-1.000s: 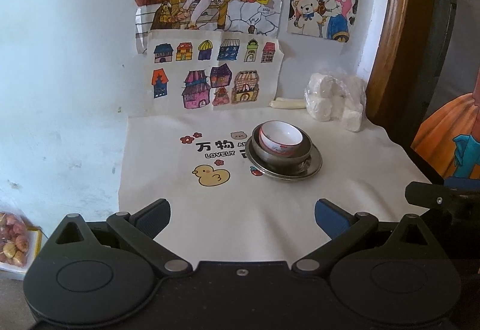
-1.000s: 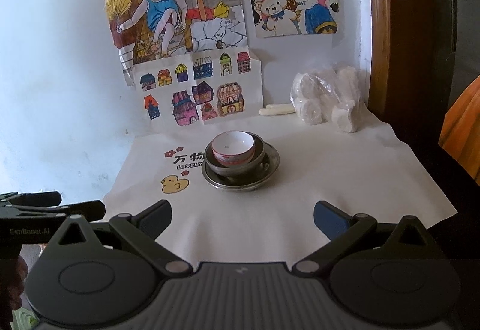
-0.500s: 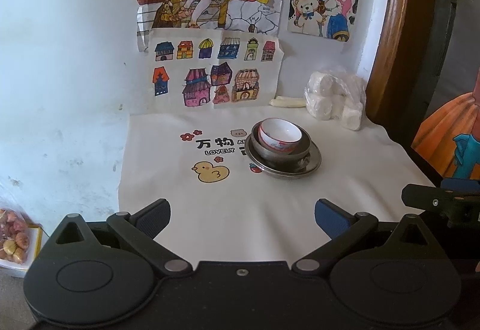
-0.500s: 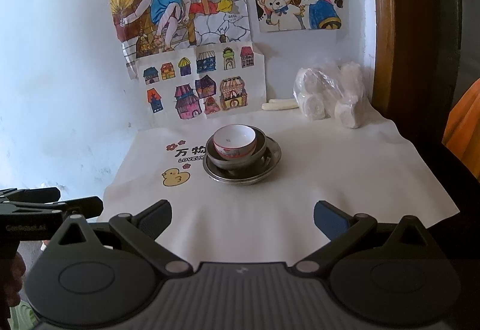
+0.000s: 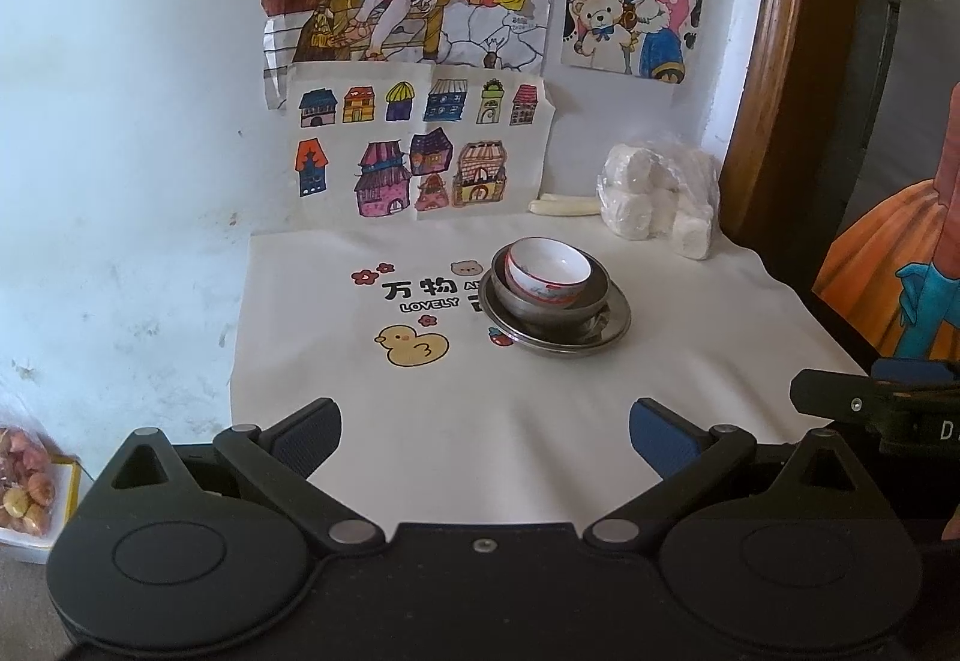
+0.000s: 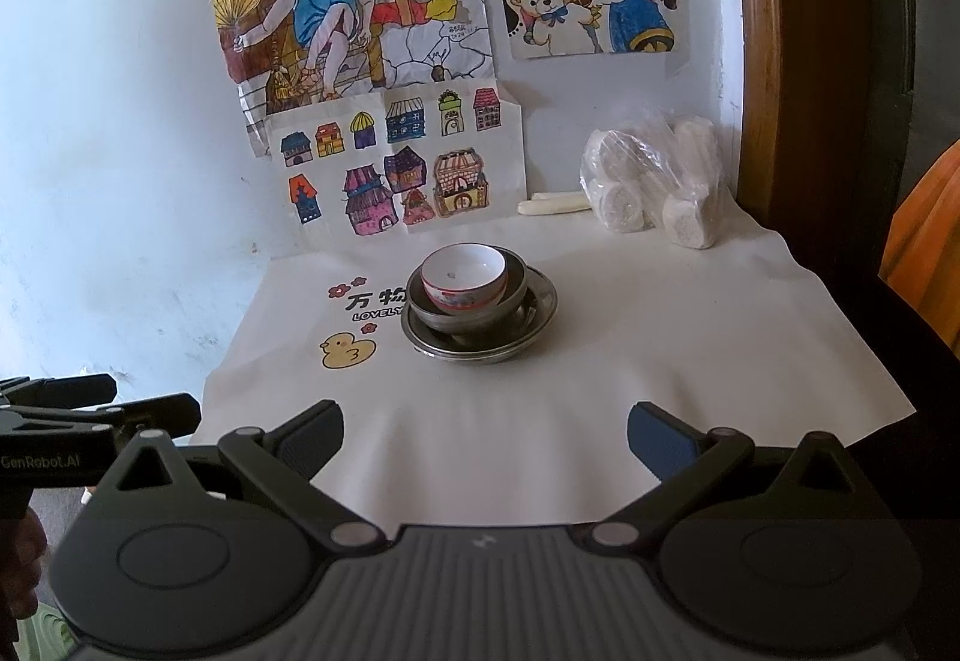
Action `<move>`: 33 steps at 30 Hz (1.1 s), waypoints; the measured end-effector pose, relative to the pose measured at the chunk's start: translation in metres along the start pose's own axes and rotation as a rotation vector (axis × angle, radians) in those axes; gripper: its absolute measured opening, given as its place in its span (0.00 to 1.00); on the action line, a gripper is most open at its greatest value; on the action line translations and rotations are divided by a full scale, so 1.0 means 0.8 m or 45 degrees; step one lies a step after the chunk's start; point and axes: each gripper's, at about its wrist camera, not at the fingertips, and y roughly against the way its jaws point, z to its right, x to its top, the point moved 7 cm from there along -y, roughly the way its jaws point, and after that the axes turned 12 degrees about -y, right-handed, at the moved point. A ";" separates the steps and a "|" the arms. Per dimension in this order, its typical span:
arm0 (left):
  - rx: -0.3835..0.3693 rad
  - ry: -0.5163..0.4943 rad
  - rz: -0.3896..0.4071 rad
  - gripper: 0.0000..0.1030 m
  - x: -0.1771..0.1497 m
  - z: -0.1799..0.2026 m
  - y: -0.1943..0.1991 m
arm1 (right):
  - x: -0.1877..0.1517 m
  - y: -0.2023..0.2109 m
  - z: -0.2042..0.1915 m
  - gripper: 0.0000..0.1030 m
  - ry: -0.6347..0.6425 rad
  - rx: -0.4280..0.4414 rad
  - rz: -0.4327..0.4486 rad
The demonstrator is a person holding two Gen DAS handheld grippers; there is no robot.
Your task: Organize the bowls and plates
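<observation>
A white bowl with a red band sits inside a grey metal bowl, which stands on a metal plate, all stacked near the middle of the white cloth. My left gripper is open and empty, well short of the stack near the cloth's front edge. My right gripper is open and empty, also well back from the stack. Each gripper shows at the edge of the other's view.
The white cloth with a yellow duck print covers the table. A plastic bag of white rolls and a white stick lie at the back right by the wall. A wooden frame stands at the right. A snack tray sits low left.
Both grippers have drawn slightly back and tilted up; the stack sits a little higher in both views. Nothing on the table has moved.
</observation>
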 end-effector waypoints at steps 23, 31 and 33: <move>-0.014 -0.018 0.005 0.99 0.001 0.001 -0.002 | -0.001 0.000 -0.002 1.00 0.000 -0.004 0.001; -0.013 -0.013 -0.002 0.99 0.000 -0.002 -0.002 | -0.001 0.001 0.000 1.00 0.000 -0.005 -0.004; -0.012 -0.012 -0.003 0.99 0.000 -0.002 -0.003 | 0.000 0.001 0.000 1.00 0.000 -0.004 -0.005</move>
